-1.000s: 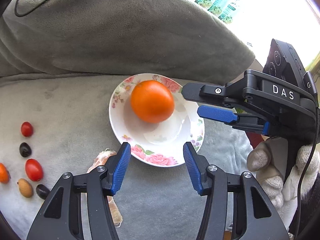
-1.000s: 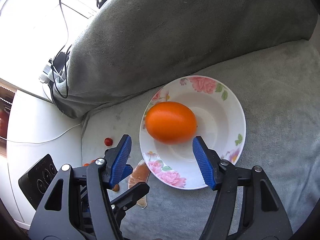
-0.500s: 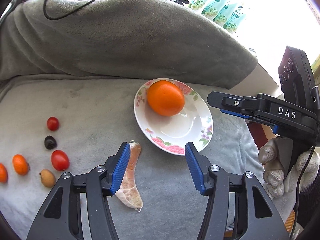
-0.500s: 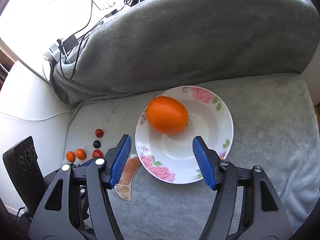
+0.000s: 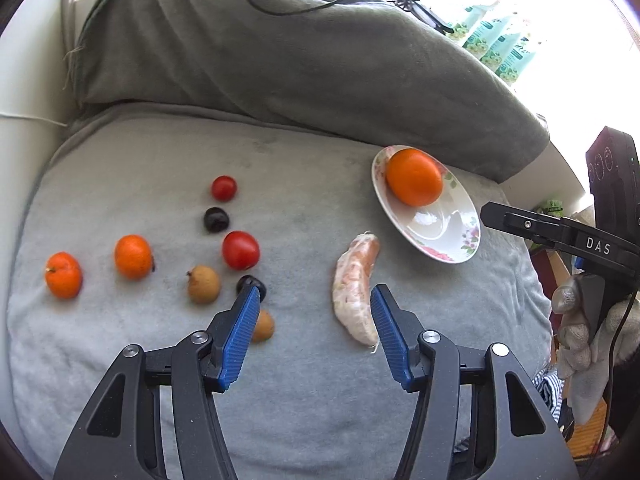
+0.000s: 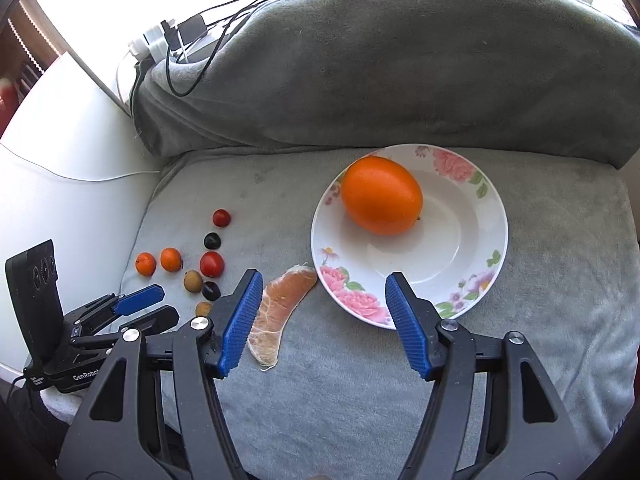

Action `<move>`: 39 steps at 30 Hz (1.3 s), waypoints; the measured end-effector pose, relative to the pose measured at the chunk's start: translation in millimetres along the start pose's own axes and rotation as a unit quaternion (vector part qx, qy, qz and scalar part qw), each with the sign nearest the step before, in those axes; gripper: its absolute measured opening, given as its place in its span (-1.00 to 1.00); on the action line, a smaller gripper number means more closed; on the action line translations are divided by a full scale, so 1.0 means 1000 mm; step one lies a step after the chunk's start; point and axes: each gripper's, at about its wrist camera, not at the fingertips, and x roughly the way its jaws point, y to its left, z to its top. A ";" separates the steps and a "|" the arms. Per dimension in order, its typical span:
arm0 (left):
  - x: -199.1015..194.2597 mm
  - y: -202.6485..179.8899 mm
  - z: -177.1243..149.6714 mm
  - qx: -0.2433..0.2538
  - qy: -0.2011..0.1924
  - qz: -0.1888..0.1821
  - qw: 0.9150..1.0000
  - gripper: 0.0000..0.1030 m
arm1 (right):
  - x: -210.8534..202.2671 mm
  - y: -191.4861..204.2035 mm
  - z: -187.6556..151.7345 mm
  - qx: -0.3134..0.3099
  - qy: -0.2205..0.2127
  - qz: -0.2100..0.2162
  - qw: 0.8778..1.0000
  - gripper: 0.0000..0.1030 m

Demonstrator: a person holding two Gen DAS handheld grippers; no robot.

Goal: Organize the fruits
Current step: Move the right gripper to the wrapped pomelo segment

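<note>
Lying beside the right hand-held gripper (image 6: 320, 322), an orange (image 6: 381, 201) occupies the plate (image 6: 476, 280).

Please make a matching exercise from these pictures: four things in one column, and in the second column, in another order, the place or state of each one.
Things:
1. big orange
2. peeled segment
3. left gripper
4. flowered plate

Places or states:
A. open, holding nothing
B. lies on the grey blanket beside the plate
C. holds one fruit
D. sits in the plate

Pairs: 1-D, 2-B, 3-A, 4-C
</note>
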 end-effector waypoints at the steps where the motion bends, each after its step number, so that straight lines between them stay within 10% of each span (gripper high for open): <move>1: -0.001 0.004 -0.003 -0.005 0.002 0.002 1.000 0.11 | 0.004 0.002 -0.002 0.001 0.009 0.005 1.000 0.30; 23: 0.031 -0.007 -0.020 -0.022 0.040 -0.084 0.995 0.11 | 0.081 0.009 -0.019 0.082 0.129 0.092 0.984 0.30; 39: 0.057 -0.011 -0.014 -0.038 0.059 -0.108 0.992 0.06 | 0.113 0.008 -0.012 0.120 0.152 0.078 0.978 0.25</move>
